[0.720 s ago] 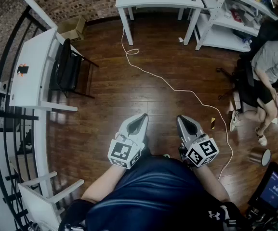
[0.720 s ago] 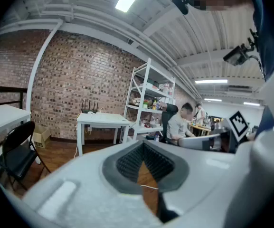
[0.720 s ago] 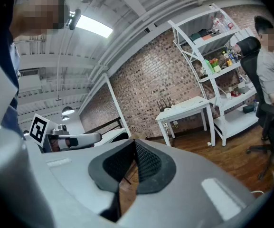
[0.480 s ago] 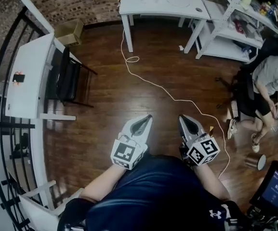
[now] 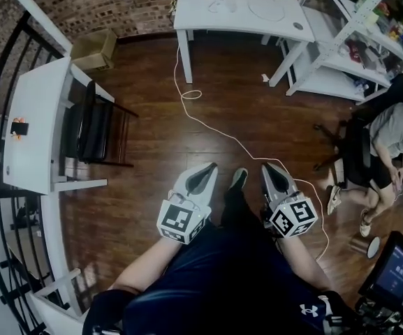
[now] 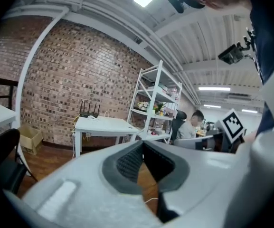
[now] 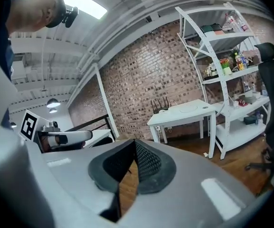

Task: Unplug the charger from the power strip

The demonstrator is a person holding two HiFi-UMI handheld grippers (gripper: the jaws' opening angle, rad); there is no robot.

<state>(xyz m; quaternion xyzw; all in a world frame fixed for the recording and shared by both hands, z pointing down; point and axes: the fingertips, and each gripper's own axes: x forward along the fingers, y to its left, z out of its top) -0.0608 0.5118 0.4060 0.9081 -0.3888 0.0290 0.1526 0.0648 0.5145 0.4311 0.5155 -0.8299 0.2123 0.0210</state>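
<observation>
Ahead across the wood floor, no charger or power strip could be made out. Only a white cord (image 5: 223, 132) ran lengthwise from the desk (image 5: 257, 16) toward the left tongs (image 5: 207, 170) and right tongs (image 5: 271, 170), both closed and empty, with the right nearer the cord.

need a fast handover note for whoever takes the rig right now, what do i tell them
Left hand-held gripper: jaws together, nothing between them, held out in front of the body.
Right hand-held gripper: the same, shut and empty.
Job's things: neither the charger nor the power strip can be made out in any view. A white cable runs over the wood floor up to the white table. Cords lie on that table, so it is probably the place to look.
Done: nothing; no plug touched.
Left: find the strip, grip the charger, pull it out.
</observation>
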